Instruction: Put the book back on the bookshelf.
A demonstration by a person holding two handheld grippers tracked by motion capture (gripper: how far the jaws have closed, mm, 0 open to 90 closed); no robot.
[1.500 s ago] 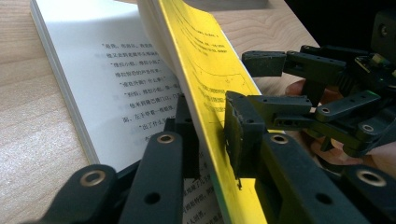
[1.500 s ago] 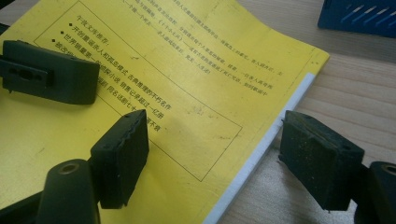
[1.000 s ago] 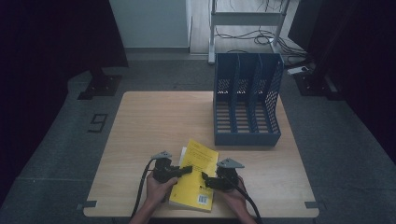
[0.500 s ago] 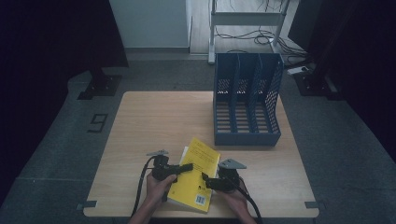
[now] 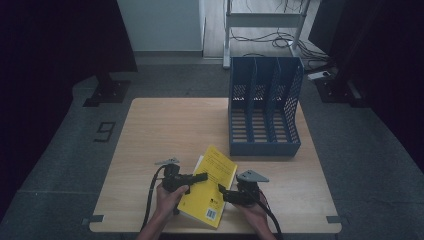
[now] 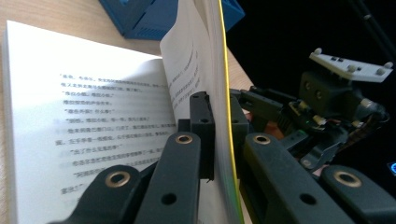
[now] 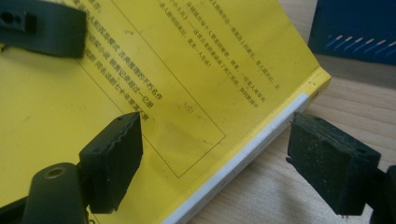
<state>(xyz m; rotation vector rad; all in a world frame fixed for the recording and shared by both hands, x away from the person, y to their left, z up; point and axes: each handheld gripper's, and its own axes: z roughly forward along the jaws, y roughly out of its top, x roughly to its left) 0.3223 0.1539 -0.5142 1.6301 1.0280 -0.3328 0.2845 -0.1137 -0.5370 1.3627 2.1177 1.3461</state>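
Yellow book [image 5: 209, 184] lies at near edge of desk [image 5: 165, 125]. Left tongs [image 5: 200, 176] reach over its left part. Right tongs [image 5: 221, 190] sit at its right edge. Blue file rack [image 5: 264, 107] stands behind, apart.

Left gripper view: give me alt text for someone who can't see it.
The left gripper is shut on the yellow cover and a page or so of an open book on the wooden table. The right gripper sits beyond the cover.

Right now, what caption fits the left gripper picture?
Left gripper shut on the yellow book's lifted cover and top pages.
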